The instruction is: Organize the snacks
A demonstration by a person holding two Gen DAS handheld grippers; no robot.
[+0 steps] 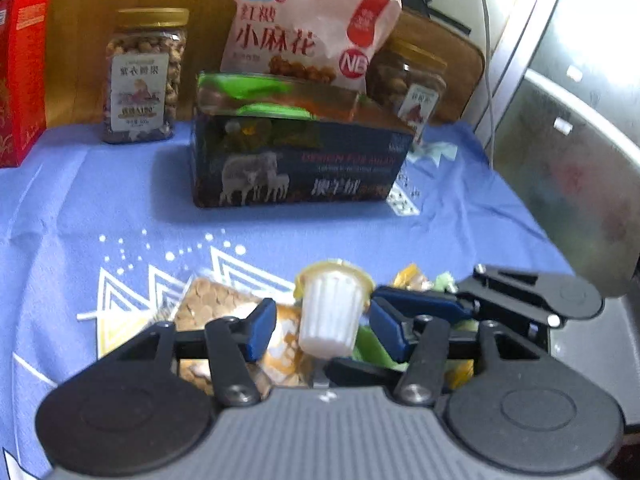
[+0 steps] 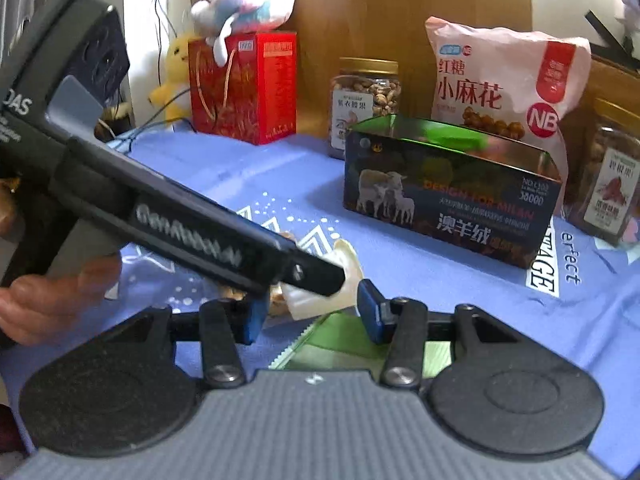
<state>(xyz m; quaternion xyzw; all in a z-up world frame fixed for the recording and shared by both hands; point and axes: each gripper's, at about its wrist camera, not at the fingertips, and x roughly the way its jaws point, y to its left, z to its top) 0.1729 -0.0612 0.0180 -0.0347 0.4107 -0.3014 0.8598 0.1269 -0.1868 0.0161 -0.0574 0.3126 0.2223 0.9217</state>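
Left gripper [image 1: 322,322]: jaws apart, blue pads on either side of the cup, neither clearly touching it.
Cup [image 1: 332,310]: small ribbed white plastic jelly cup, yellow foil lid facing far, lying among loose wrapped snacks near the camera.
Right gripper [image 2: 308,314]: jaws wide apart, just right of the cup, holding nothing.
Tin [image 1: 300,164]: dark open rectangular box with sheep print, glossy, far centre on the blue cloth [image 1: 120,200].
Bag [image 1: 308,32]: pink crinkled plastic, standing behind the tin.
Jar [image 1: 144,76]: clear, gold lid, nuts inside, far left.
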